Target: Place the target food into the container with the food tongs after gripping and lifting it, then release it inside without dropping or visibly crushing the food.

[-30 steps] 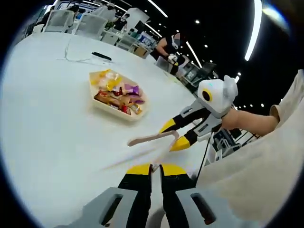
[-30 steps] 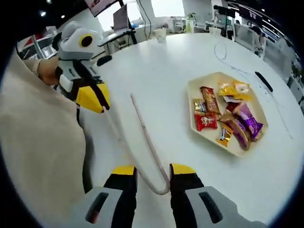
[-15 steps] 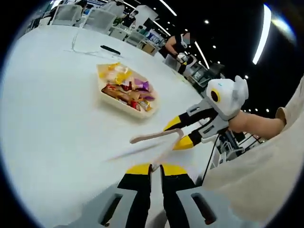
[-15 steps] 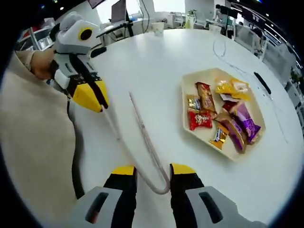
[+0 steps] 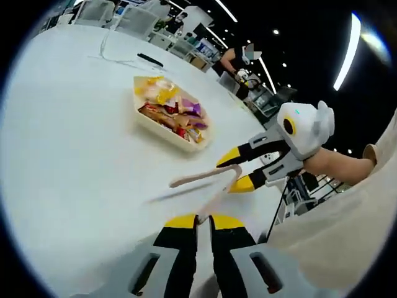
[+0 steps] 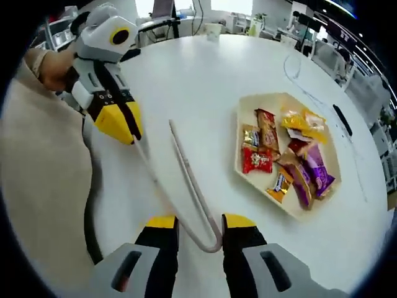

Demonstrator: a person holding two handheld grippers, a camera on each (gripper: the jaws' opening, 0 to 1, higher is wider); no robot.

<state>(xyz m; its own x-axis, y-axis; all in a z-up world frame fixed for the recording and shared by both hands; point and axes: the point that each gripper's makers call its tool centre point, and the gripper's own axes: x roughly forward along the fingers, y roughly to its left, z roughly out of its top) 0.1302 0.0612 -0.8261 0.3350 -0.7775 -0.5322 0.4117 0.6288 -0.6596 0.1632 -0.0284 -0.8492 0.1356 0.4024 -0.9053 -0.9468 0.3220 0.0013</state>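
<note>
You hold the pale pink plastic tongs [image 6: 186,186] in both closed grippers, left gripper [image 6: 124,127] and right gripper [image 6: 200,231]; next, reach the cream tray of wrapped snacks [image 6: 245,118].

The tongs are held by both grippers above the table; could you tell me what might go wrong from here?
1. The left gripper pinches one thin arm tip of the tongs, so that grip may slip.
2. The packets lie crowded in the tray, so the tongs could nudge neighbours.
</note>
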